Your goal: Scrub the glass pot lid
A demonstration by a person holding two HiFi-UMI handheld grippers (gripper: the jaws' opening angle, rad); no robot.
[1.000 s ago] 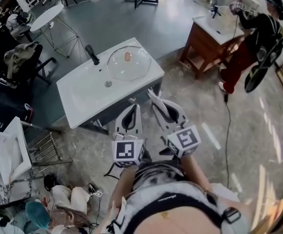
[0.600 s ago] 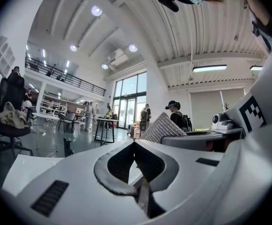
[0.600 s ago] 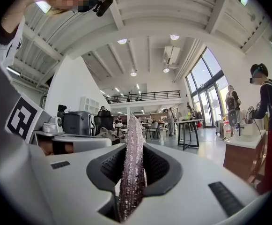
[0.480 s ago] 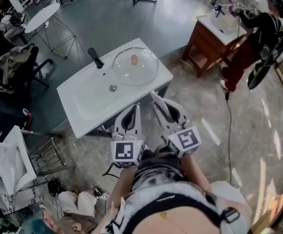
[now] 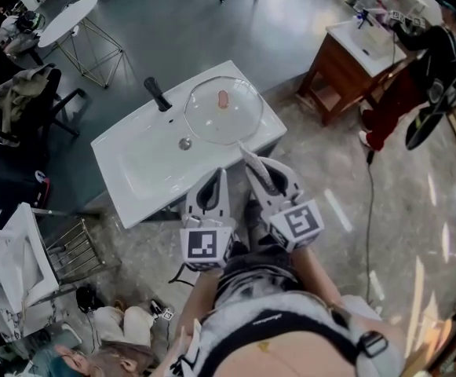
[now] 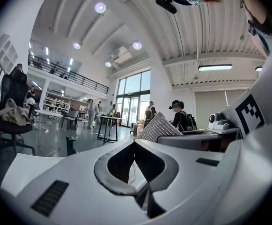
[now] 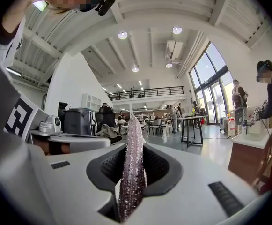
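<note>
The glass pot lid (image 5: 226,116) lies flat on the right end of a white sink basin (image 5: 145,167), its small knob (image 5: 224,98) pointing up. Both grippers are held side by side short of the sink's front edge. My left gripper (image 5: 221,173) is shut with nothing in it; its jaws meet (image 6: 135,145) in the left gripper view. My right gripper (image 5: 260,171) is shut on a silvery scrub pad (image 7: 131,165), which sticks out past the tips (image 5: 251,157) toward the lid. That pad (image 6: 158,126) also shows in the left gripper view.
A black faucet (image 5: 157,94) stands at the sink's back. A person (image 5: 432,53) works at a wooden vanity (image 5: 345,61) at upper right, with a cable (image 5: 369,210) on the floor. A round table (image 5: 69,20), a chair (image 5: 23,93) and a white stand (image 5: 8,250) are at left.
The sink and lid have drawn closer in the head view, shifting right and down. Both grippers have moved forward together toward the sink, still shut.
</note>
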